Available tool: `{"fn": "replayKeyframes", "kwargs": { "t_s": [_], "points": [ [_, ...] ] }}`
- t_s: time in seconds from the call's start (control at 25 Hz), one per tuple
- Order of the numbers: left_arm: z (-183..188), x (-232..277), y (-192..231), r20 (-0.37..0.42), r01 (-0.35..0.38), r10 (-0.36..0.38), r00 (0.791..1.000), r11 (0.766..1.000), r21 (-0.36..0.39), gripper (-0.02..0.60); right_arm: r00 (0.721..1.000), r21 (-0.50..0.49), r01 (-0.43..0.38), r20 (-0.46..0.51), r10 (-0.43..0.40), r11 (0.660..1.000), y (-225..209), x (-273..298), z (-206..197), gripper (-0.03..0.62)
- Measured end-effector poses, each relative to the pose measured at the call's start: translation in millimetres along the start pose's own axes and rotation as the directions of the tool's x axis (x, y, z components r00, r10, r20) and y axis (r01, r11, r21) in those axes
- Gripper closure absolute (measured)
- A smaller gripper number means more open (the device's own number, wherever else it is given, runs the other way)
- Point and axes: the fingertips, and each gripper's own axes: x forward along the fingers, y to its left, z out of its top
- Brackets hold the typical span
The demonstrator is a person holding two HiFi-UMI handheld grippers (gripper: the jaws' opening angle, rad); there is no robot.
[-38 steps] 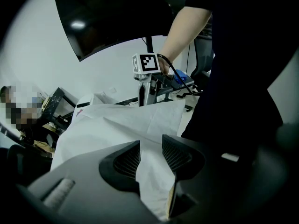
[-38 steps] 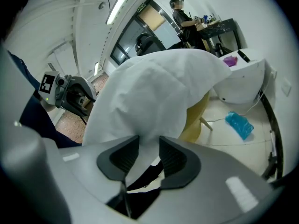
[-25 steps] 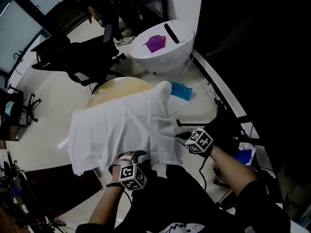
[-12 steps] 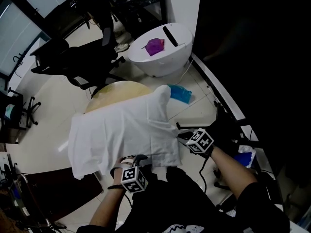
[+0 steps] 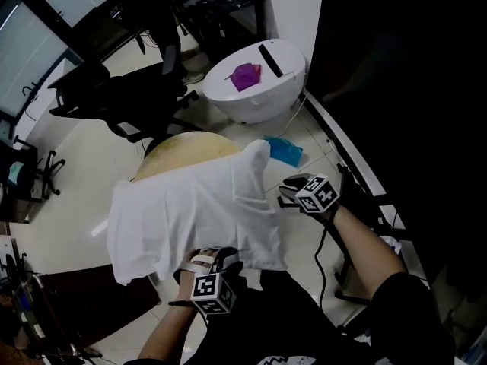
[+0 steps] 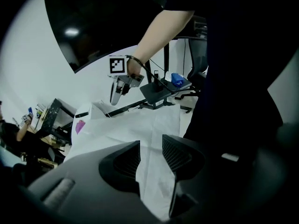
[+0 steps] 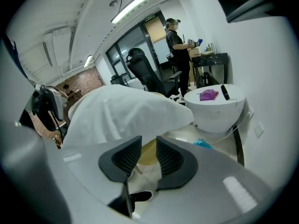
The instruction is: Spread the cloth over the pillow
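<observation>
Your right gripper (image 5: pixel 288 192) fingers have just been opening, empty; that corner of the cloth (image 5: pixel 190 211) seems settled over the pillow (image 5: pixel 183 144). Your left gripper (image 5: pixel 221 258) fingers stand half-apart astride the near hem, likely to straighten it.

Cloth (image 5: pixel 190 211) hides the pillow (completely).

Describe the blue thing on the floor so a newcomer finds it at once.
Find the big white dome at the head view's top. On the floor just below it, by the white cloth's raised corner, lies the blue thing. Unlike the purple scrap on the dome, it is bright blue.
</observation>
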Motion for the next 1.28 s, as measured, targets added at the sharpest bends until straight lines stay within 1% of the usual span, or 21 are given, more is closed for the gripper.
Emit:
{"fn": "replayKeyframes", "kwargs": {
  "t_s": [0.08,0.2,0.36,0.56,0.6,0.64,0.68,0.72,0.88,1.0,1.16,1.28],
  "points": [
    [9,7,-2,0.007,0.006,-0.006,1.0,0.999,0.033,0.443,1.0,-0.03,-0.014,-0.019,0.013,0.999,-5,15,10,0.484],
    [14,21,-8,0.011,0.033,-0.033,0.999,0.998,0.045,0.44,0.998,-0.046,-0.056,-0.033,0.054,0.997,-5,38,24,0.484],
    [6,33,-12,-0.011,0.086,-0.086,0.996,0.996,0.012,0.422,0.992,-0.001,-0.126,-0.009,0.126,0.992,1,62,40,0.484],
    [-9,38,-16,-0.025,0.098,-0.098,0.995,0.995,-0.027,0.422,0.984,0.018,-0.174,-0.026,0.175,0.985,7,82,40,0.486],
    [-12,39,-18,-0.026,0.1,-0.101,0.995,0.994,-0.036,0.422,0.983,0.013,-0.182,-0.032,0.182,0.983,9,84,39,0.5],
    [-14,41,-19,-0.027,0.1,-0.101,0.994,0.994,-0.043,0.421,0.982,0.005,-0.186,-0.038,0.186,0.983,11,86,38,0.531],
    [-16,42,-19,-0.03,0.096,-0.098,0.995,0.994,-0.047,0.422,0.982,-0.007,-0.184,-0.041,0.184,0.983,12,87,38,0.574],
    [-18,44,-19,-0.031,0.091,-0.092,0.995,0.995,-0.048,0.42,0.983,-0.019,-0.178,-0.043,0.177,0.984,12,87,38,0.583],
    [-16,44,-17,-0.024,0.094,-0.095,0.995,0.994,-0.048,0.42,0.99,-0.059,-0.139,-0.048,0.136,0.989,6,82,38,0.585],
    [-14,45,-24,-0.024,0.12,-0.121,0.992,0.992,-0.044,0.413,0.995,-0.088,-0.095,-0.043,0.091,0.992,-5,71,41,0.585],
    [-19,53,-42,-0.048,0.164,-0.165,0.985,0.986,-0.032,0.413,0.999,-0.092,-0.009,-0.052,0.004,0.996,-26,64,41,0.588],
    [-20,56,-48,-0.047,0.171,-0.173,0.984,0.984,-0.052,0.413,0.998,-0.089,0.01,-0.054,-0.015,0.996,-29,60,36,0.588]
  ]
}}
